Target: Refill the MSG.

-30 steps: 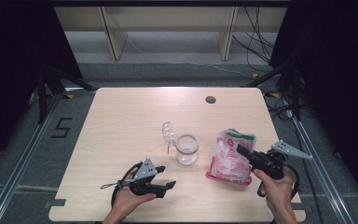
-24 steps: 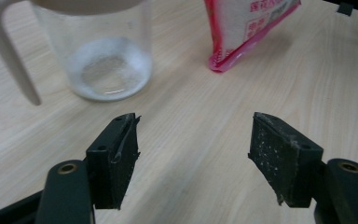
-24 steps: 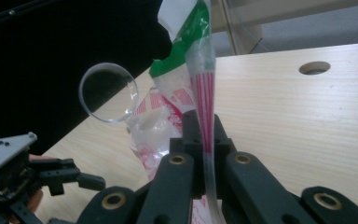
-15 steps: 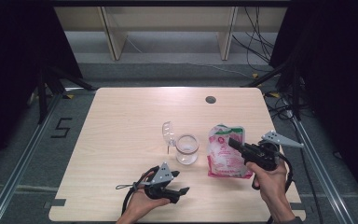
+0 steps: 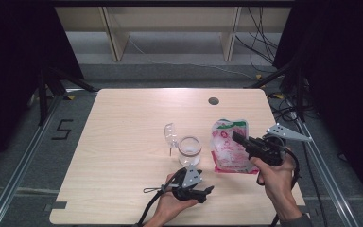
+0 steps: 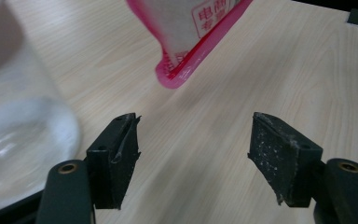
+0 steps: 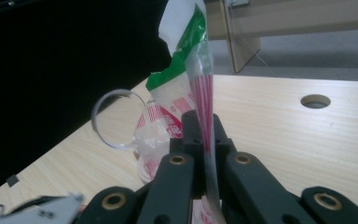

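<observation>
A pink, white and green pouch (image 5: 227, 142) is held up at the table's right, and my right gripper (image 5: 238, 138) is shut on its side edge. In the right gripper view the pouch (image 7: 200, 84) rises upright from between the shut jaws of the right gripper (image 7: 200, 128). A clear glass jar (image 5: 189, 149) with its round lid (image 5: 170, 134) swung open stands just left of the pouch. My left gripper (image 5: 207, 191) lies low near the front edge, open. In its own view the left gripper (image 6: 193, 154) points at the pouch's bottom corner (image 6: 186, 46), with the jar (image 6: 18, 121) to the left.
The wooden table (image 5: 123, 142) has a round cable hole (image 5: 213, 100) at the back right, also visible as the hole (image 7: 315, 101) in the right gripper view. Dark floor, rails and cables surround the table. A shelf stands beyond the far edge.
The left gripper has slid right along the front edge to below the jar. The right gripper has raised the pouch and brought it a little left, toward the jar.
</observation>
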{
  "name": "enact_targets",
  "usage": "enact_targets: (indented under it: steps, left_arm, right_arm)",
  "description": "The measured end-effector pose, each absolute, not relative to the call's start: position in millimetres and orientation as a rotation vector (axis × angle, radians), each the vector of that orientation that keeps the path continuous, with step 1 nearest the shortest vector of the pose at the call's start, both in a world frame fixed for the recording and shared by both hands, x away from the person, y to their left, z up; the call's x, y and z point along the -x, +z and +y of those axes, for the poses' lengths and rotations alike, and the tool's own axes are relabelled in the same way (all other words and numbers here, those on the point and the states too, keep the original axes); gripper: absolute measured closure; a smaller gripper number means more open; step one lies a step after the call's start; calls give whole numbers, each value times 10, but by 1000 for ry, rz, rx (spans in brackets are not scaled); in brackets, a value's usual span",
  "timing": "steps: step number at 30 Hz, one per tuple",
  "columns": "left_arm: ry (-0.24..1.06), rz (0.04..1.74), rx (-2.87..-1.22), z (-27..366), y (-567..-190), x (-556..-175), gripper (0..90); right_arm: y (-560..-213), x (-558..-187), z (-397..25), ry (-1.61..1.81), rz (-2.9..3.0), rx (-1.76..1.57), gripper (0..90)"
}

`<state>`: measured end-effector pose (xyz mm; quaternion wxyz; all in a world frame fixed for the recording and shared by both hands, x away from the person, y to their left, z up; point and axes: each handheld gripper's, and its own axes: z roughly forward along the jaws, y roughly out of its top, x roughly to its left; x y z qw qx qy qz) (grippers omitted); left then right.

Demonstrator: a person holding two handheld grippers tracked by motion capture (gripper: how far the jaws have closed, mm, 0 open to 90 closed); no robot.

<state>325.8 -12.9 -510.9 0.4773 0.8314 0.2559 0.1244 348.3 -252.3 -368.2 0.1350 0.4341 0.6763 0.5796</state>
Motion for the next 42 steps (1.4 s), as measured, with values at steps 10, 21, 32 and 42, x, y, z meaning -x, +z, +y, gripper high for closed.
enact_targets:
  steps: [10,21,32,42]
  left_arm:
    - [378,633,-2018,-331,-5096,-3334,345]
    - [452,645,-1969,-478,-5114,-3332,579]
    - [426,640,-1868,-508,-5094,-3280,729]
    - [321,667,-1805,-530,-5113,-3360,732]
  right_arm:
    - [-3490,-3377,-2456,1699,1973,-1163,900]
    - [-3494,-3350,-2331,1688,2024,-1157,900]
    - [-3392,-3456,-2255,1596,2035,-1111,900]
    - [-3386,-3668,-2129,1565,2047,-1128,900]
